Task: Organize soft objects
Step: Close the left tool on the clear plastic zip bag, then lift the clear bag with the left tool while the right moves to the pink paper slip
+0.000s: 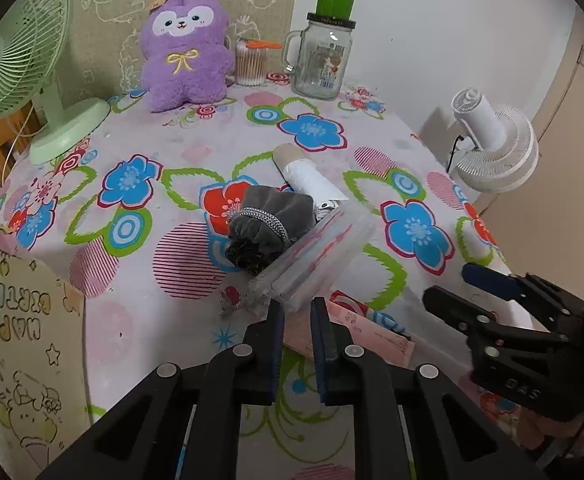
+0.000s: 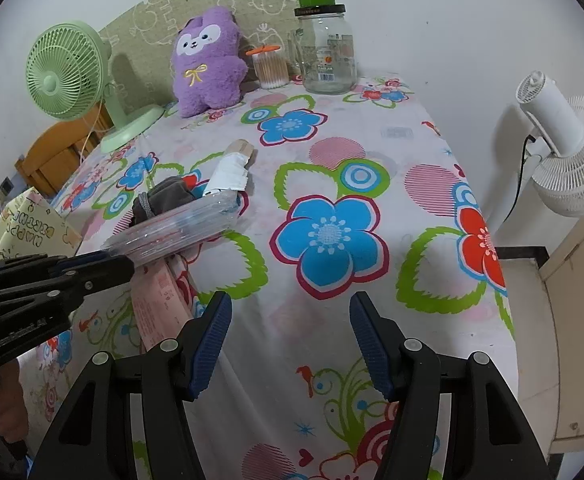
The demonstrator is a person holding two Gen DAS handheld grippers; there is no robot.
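The left gripper clamps the near end of a flat, crinkly clear-plastic packet, beside a soft grey velvet pouch. The right gripper gapes, near right.

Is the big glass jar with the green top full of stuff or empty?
Empty. The glass jar is see-through, and only the wall and its label show through it. It stands upright with its lid on.

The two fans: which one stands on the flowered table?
The green fan, beside the purple plush. The white fan stands off the table's far edge.
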